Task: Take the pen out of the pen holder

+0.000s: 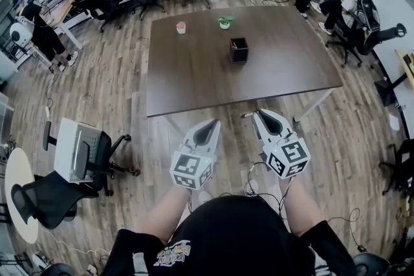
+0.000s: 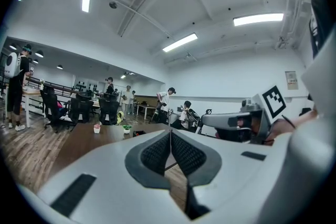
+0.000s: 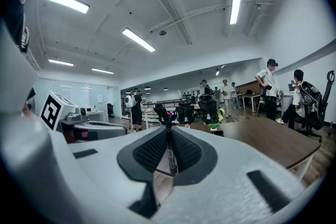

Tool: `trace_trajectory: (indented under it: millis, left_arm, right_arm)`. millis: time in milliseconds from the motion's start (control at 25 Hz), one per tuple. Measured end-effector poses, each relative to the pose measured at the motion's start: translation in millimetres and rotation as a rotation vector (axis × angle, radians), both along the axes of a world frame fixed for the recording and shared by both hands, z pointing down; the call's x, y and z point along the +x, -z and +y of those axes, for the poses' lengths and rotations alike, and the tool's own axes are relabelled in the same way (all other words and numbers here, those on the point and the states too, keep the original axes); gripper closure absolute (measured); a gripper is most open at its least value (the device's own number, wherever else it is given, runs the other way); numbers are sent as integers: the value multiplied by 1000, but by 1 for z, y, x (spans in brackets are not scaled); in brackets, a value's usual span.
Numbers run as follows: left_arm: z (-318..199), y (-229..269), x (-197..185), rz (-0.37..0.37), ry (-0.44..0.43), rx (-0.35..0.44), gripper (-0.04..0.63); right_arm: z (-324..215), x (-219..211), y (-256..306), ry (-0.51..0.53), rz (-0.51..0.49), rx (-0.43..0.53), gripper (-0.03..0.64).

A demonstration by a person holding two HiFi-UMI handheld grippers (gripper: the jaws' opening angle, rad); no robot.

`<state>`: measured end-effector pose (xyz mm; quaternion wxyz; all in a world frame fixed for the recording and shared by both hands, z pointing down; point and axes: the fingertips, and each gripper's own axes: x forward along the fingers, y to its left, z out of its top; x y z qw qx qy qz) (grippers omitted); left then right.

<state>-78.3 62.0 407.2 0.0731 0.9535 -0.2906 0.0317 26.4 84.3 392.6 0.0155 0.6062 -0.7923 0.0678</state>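
The black pen holder (image 1: 239, 49) stands on the brown table (image 1: 194, 74), right of its middle; it also shows far off as the pen holder (image 2: 138, 133) and the pen holder (image 3: 218, 132). Both grippers hang in front of the table's near edge, well short of the holder. My right gripper (image 1: 257, 114) is shut on a dark pen (image 3: 170, 157), which stands upright between the pads in the right gripper view. The pen's end (image 1: 248, 115) sticks out to the left of the jaw tips. My left gripper (image 1: 213, 123) is shut with nothing in it, its pads (image 2: 157, 152) meeting.
A small pink pot (image 1: 181, 27) and a green plant pot (image 1: 224, 22) sit near the table's far edge. Office chairs (image 1: 84, 161) stand at the left on the wood floor. Cables (image 1: 259, 184) lie below the grippers. People sit and stand at the far right and left.
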Motion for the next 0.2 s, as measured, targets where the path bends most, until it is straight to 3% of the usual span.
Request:
trace_trajectory:
  millis: [200]
  left_arm:
    - [-4, -2, 4, 1, 4, -3, 589]
  right_arm:
    - [-5, 4, 0, 3, 0, 2, 581]
